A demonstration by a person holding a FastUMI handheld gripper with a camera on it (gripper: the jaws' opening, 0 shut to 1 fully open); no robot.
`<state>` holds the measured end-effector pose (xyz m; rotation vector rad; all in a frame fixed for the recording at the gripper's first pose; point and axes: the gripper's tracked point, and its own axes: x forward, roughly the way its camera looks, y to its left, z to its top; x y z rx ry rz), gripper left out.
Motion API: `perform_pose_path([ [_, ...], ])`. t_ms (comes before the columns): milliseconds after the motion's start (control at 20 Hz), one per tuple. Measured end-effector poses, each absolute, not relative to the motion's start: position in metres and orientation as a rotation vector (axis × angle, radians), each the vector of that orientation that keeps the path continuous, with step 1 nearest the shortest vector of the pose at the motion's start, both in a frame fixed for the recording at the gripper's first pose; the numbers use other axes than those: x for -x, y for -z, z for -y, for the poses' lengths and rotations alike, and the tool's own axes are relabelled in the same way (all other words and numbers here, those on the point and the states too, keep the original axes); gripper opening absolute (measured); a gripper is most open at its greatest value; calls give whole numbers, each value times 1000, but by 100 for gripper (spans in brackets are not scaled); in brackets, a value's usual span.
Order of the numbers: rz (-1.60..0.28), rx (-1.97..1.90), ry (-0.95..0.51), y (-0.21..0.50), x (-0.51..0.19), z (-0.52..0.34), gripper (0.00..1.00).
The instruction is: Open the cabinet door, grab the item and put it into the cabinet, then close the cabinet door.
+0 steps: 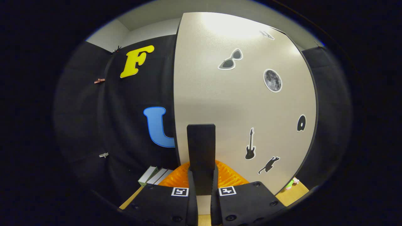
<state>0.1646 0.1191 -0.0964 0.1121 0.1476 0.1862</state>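
**Tool pinching the cabinet door handle**

Nearest: the tool (201,188), its two fingers (191,201) close together with a black upright handle (201,153) clamped between them. Both fingers press on the handle's lower part; each finger block carries a small square marker on top.

Just beyond the fingers, under the handle: an orange ribbed item (227,177), low on the wooden desk (293,196). It peeks out on both sides of the handle. Whether it touches the door, cannot tell.

The handle belongs to the beige cabinet door (220,103), which stands upright straight ahead with a dark edge trim. Cannot tell from this close whether the door is fully closed or ajar. Stickers on the door face: a guitar (250,144) and a cat (268,165) low down, a vinyl record (301,123) near the right edge, a moon (272,80) and sunglasses (230,59) higher up.

Left of the door, on the far part of the desk: a few flat boxes (155,176) lying side by side against the black cloth wall (125,125). At the door's lower right corner, a small green and pink thing (291,182) on the desk, too small to identify.
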Motion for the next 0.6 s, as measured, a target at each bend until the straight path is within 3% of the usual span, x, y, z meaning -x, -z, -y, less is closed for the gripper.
perform_pose_path([
  [600, -128, -149, -208, 82, -72, -58, 19],
])
